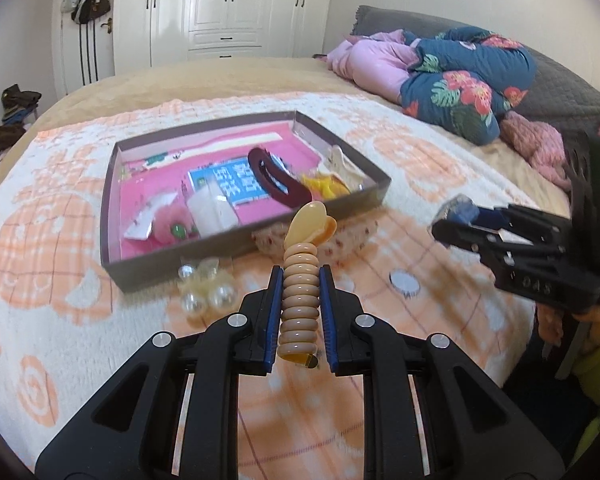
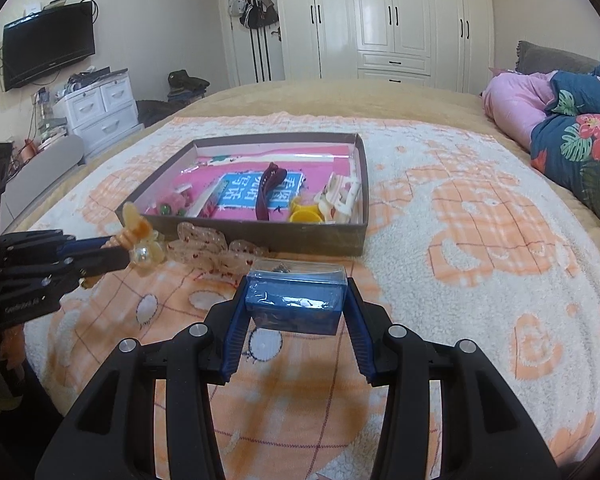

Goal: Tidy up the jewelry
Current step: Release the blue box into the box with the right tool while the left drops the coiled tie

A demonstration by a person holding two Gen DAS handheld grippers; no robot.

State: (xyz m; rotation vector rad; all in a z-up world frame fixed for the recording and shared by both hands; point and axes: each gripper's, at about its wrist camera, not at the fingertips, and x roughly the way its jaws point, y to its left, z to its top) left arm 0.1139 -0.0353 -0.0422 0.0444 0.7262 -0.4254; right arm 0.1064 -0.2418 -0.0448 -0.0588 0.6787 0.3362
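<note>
We are in a home bedroom: a bed (image 2: 480, 208) with a blanket, white wardrobes (image 2: 392, 16), a wall television (image 2: 48, 44), and bags (image 2: 254, 6) hanging on the door.
</note>
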